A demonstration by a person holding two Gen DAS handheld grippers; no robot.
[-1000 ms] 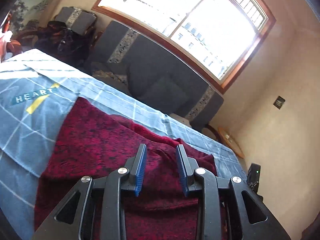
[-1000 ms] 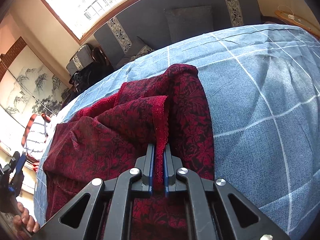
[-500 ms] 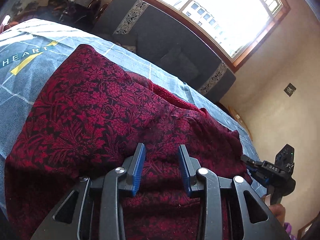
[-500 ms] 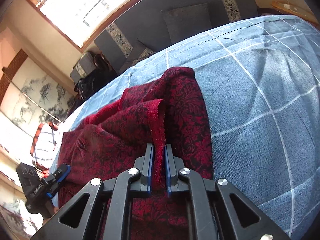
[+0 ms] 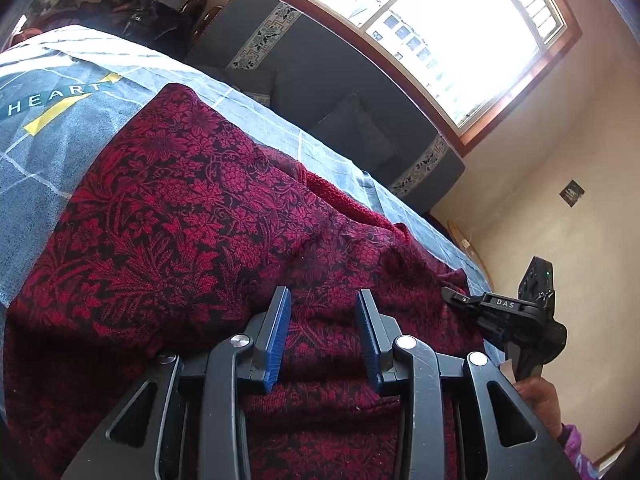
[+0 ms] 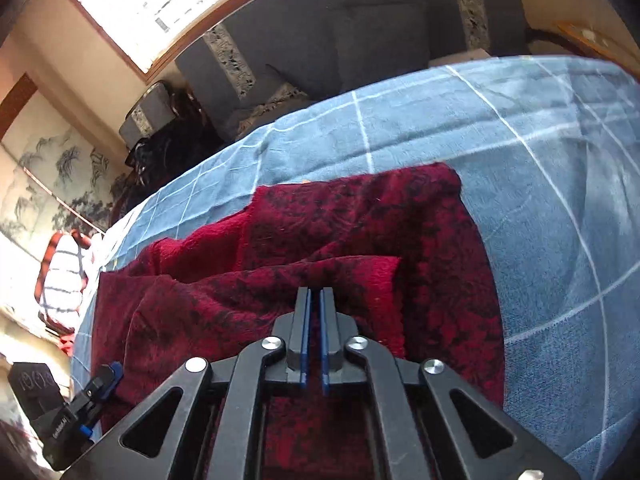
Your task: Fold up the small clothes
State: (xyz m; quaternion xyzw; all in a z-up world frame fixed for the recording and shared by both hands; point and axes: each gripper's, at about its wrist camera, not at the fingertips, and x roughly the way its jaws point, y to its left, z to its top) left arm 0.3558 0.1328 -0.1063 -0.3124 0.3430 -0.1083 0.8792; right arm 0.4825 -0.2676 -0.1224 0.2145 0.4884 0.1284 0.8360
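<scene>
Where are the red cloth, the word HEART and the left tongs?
Red cloth (image 5: 168, 224): left wrist view, flat patterned middle.
HEART (image 5: 54, 98): left wrist view, white letters on the blue sheet.
Left tongs (image 5: 322, 336): left wrist view, gap between blue pads.

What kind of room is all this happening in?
Most likely a lived-in home, a sitting room or bedroom. A dark sofa stands under a wood-framed window, a landscape painting hangs on the wall, and a red patterned garment lies on a blue checked cover.

"HEART" is printed on the blue checked bedspread (image 5: 48, 128); "DAS" is marked on the right claw (image 5: 448, 296).
</scene>
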